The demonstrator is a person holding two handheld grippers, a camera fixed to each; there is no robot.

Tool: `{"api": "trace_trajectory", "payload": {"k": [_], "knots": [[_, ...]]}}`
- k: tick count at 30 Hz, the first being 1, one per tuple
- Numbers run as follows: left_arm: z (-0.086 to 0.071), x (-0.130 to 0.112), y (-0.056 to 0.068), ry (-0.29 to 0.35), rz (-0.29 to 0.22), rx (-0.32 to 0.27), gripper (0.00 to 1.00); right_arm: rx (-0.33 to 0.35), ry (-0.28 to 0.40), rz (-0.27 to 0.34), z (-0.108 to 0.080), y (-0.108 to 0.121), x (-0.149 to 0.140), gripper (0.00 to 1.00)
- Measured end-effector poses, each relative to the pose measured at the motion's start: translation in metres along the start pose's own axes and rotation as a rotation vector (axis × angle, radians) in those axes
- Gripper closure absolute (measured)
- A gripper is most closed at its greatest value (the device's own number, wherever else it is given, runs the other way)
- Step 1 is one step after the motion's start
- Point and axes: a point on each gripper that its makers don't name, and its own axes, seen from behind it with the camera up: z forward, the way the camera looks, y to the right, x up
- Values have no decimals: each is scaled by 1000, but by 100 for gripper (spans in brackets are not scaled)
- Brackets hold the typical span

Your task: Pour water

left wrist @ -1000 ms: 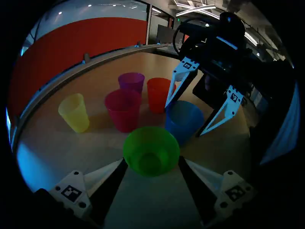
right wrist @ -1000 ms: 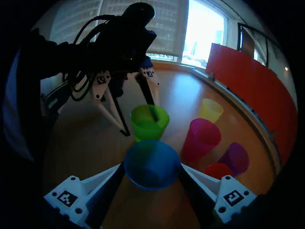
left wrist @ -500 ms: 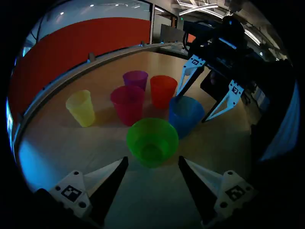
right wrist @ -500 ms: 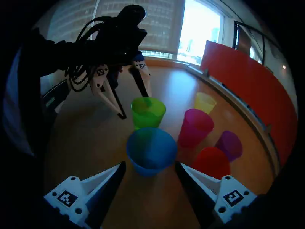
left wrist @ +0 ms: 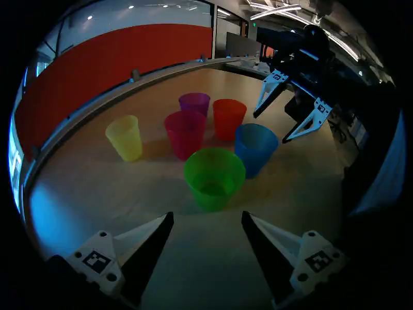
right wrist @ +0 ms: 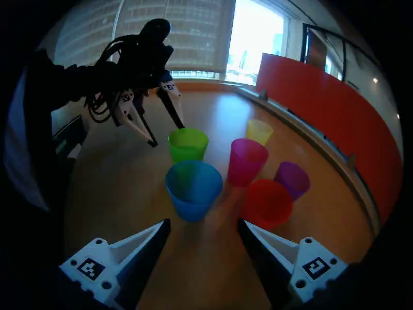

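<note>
Pulled back since before: I see green cup (left wrist: 214,178) standing clear ahead of left gripper (left wrist: 205,214), blue cup (right wrist: 193,188) ahead of right gripper (right wrist: 203,221); both finger pairs apart, empty

The left hand-held gripper (left wrist: 206,215) has backed off the green cup (left wrist: 214,178), the right hand-held gripper (right wrist: 203,222) off the blue cup (right wrist: 193,189).

A wooden table (right wrist: 129,175) stands by a red wall panel (right wrist: 330,108) and bright blinded windows (right wrist: 206,31).
</note>
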Motion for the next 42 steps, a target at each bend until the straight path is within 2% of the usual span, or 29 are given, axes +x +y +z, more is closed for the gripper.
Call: {"api": "trace_trajectory", "payload": {"k": [5,14,17,25,34,42], "knots": [[-14,2,-13,54,-37,64,2,-56,42,46,-11,12,2,0],[-55,28,-49,280,-163,232,2,-204,149,134,-36,44,9,0],[-66,32,-58,334,-190,278,2,-239,178,162,-45,51,11,0],[-89,39,-76,420,-225,385,2,-346,249,186,-68,70,24,0],[-120,57,-89,545,-248,526,2,-555,350,260,-99,109,37,0],[-137,53,-101,636,-340,636,2,-757,458,320,-138,139,46,0]]}}
